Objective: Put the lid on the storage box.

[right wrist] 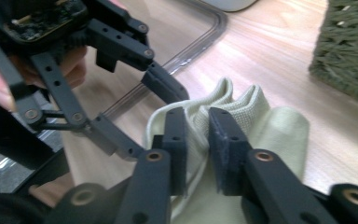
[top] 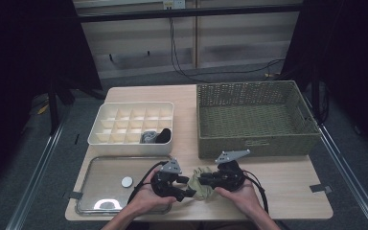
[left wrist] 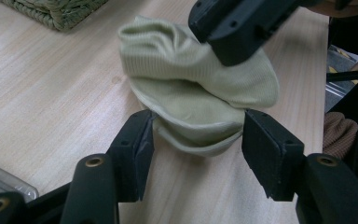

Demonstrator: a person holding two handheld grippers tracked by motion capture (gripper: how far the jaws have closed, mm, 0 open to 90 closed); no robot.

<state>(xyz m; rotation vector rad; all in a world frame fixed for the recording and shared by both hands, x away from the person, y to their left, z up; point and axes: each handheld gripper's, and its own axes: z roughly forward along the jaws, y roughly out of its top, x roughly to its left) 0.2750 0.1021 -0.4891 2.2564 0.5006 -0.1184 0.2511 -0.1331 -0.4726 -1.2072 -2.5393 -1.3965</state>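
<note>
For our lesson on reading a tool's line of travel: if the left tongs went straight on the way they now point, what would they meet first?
The pale green sock. It lies just ahead of the open left tongs, its folded edge between their jaws. Beyond it are the right tongs, gripping the same sock.

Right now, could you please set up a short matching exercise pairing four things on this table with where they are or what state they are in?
Things:
1. pale green sock
2. wicker basket
3. left gripper
4. right gripper

Places or states:
A. jaws spread wide around the sock's near edge
B. empty, at the table's far right
C. jaws pinched on a fold of fabric
D. bunched on the wood between both grippers

Pairs: 1-D, 2-B, 3-A, 4-C
</note>
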